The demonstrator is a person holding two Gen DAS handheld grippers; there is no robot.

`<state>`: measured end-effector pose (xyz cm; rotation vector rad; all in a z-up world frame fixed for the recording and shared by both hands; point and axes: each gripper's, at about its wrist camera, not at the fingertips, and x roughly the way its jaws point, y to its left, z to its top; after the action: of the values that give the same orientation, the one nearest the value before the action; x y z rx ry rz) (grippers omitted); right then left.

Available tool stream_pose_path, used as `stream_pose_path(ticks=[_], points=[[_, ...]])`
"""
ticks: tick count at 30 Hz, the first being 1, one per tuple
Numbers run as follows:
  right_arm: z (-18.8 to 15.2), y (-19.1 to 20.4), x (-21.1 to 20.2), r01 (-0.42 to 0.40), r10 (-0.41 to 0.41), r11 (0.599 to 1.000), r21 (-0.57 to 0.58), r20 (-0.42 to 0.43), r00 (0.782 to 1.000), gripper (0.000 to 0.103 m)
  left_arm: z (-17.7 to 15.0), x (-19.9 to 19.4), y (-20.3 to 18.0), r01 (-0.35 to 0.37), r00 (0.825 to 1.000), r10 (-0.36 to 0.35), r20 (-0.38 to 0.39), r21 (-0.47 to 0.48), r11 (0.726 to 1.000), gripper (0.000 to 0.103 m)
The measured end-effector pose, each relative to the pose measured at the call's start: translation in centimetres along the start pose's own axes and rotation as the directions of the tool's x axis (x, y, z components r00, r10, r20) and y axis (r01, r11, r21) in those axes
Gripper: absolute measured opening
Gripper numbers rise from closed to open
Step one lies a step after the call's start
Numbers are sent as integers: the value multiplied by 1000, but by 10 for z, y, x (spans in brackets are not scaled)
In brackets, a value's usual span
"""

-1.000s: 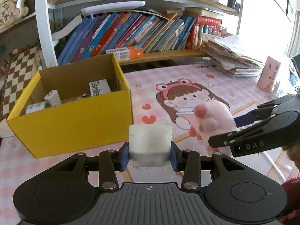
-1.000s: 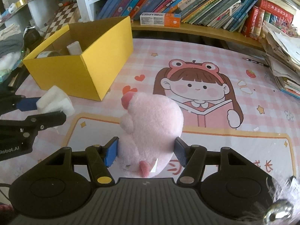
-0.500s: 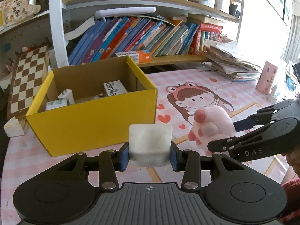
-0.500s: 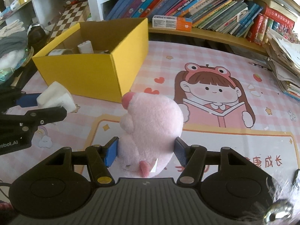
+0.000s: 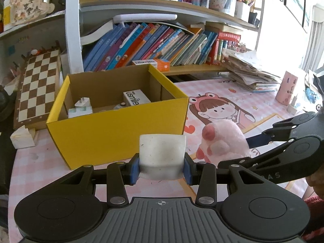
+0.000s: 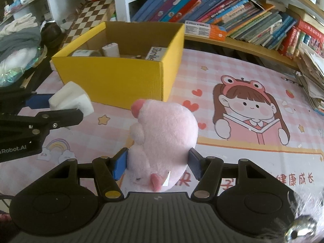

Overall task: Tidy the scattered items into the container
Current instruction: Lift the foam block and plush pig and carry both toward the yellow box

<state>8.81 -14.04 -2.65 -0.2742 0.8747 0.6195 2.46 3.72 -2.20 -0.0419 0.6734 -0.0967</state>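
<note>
My left gripper (image 5: 162, 169) is shut on a white sponge block (image 5: 162, 154), held above the pink mat in front of the yellow cardboard box (image 5: 121, 133). The same white sponge block (image 6: 70, 101) shows at the left of the right wrist view. My right gripper (image 6: 158, 164) is shut on a pink plush toy (image 6: 164, 133), also carried above the mat; the pink plush toy (image 5: 222, 141) sits right of the sponge in the left wrist view. The yellow box (image 6: 121, 77) holds a white plug adapter (image 5: 82, 106), a white "usmile" carton (image 5: 135, 98) and small bits.
A chessboard (image 5: 37, 89) leans left of the box, with a white wedge (image 5: 22, 138) below it. Slanted books (image 5: 162, 46) fill the shelf behind. A paper stack (image 5: 251, 75) and a pink cup (image 5: 287, 90) stand at the right. Folded cloths (image 6: 18, 40) lie far left.
Both grippers have drawn back from the box with their loads, so the box's open top and contents show more fully. Neither grip has altered.
</note>
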Motion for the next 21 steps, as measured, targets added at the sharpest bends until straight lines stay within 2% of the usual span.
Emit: stream_pose_path(ticks=[10,21], points=[[10,23,2,11,-11,999,-38,5,1000,60,-3,-7,25,8,1000,-7,24,-40,999,39],[32,32,-9,21,-18,999,-43,76,997,60,14,-21,47,7,995,0,96,-65,998,39]])
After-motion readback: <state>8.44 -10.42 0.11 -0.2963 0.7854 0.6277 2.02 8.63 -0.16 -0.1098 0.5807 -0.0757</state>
